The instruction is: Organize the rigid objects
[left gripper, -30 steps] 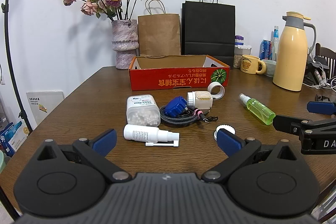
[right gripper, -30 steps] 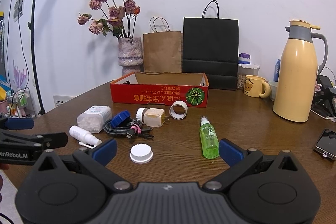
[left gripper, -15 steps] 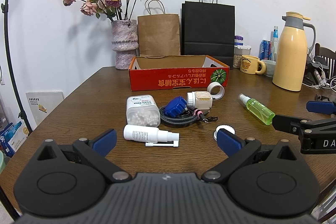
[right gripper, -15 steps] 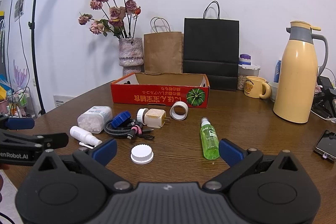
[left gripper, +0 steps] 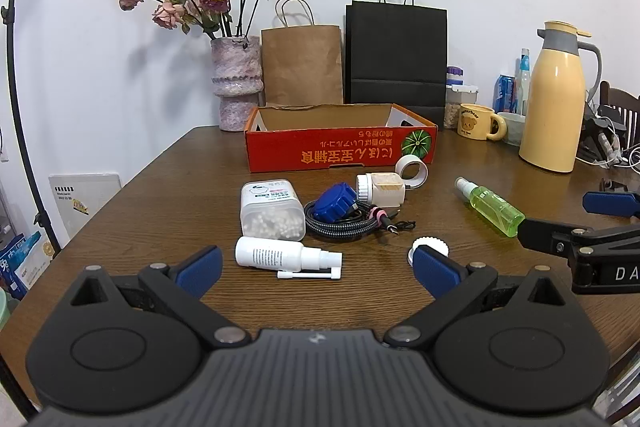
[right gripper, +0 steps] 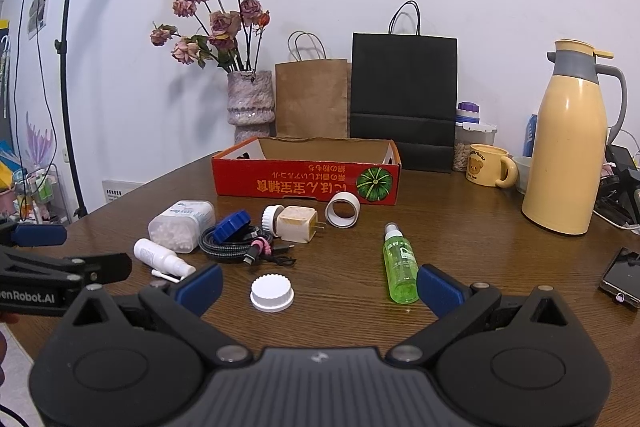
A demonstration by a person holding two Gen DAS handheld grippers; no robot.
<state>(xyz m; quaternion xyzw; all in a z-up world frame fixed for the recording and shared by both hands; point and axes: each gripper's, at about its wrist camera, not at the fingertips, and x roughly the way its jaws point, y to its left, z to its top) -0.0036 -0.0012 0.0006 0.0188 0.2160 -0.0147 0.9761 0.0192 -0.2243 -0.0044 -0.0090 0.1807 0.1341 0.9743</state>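
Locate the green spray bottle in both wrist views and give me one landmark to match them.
Left wrist: the green spray bottle lies right of centre on the table, near the right gripper's finger.
Right wrist: it lies just right of centre, nozzle pointing away, beside the right gripper's own right finger.
Shared landmark: the red cardboard box behind it.

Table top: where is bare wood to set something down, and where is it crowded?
Bare wood lies between the green spray bottle and the yellow thermos, and left of the cotton swab box. It is crowded from that box to the tape roll, before the red box.
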